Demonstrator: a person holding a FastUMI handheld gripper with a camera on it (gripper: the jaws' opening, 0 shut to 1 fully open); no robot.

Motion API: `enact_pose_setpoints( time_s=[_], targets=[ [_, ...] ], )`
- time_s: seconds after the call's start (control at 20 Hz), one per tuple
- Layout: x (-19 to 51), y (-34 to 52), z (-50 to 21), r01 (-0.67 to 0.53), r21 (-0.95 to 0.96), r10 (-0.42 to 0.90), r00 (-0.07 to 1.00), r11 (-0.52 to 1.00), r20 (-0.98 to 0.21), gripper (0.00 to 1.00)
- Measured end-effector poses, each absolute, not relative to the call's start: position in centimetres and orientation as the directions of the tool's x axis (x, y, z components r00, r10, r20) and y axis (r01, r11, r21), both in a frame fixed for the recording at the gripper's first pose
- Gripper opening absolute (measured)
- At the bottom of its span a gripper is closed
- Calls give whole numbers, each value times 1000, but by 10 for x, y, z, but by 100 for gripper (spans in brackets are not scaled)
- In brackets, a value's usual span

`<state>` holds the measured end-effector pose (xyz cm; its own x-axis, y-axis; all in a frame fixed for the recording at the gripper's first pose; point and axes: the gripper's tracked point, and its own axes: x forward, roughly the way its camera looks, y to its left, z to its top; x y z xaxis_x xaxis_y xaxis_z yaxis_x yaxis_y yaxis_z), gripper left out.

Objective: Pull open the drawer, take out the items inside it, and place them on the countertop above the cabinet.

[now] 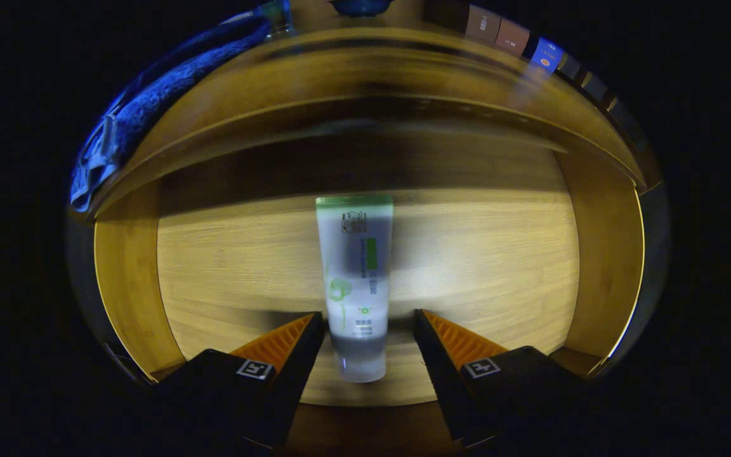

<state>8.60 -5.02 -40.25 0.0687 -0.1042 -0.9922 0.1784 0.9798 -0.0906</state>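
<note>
I look down into the pulled-out wooden drawer (pixel 245 266). A white tube with a green end and green print (pixel 356 273) lies lengthwise on the drawer floor. Its cap end reaches in between my fingers. My gripper (pixel 368 327) hangs over the drawer with its fingers spread wide, one on each side of the tube's cap end. Neither finger touches the tube. Beyond the drawer curves the wooden countertop (pixel 365 70) of the cabinet.
A blue towel (pixel 150 101) lies on the countertop to the left. Small boxes (pixel 511 38) stand in a row at the countertop's back right. The drawer's side walls (pixel 606 266) close in on both sides of the tube.
</note>
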Motion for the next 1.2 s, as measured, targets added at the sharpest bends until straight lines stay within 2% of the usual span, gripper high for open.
enact_pose_setpoints(
  time_s=[0.25, 0.6, 1.0, 1.2],
  targets=[
    [86, -48, -396, 181, -69, -84, 77, 981, -994, 48],
    [86, -42, -368, 175, 1, -31, 177, 984, -984, 48],
    [59, -36, -295, 144, 92, 41, 323, 985, -946, 48],
    [48, -35, -258, 140, 103, 37, 411, 985, -911, 48]
  ],
)
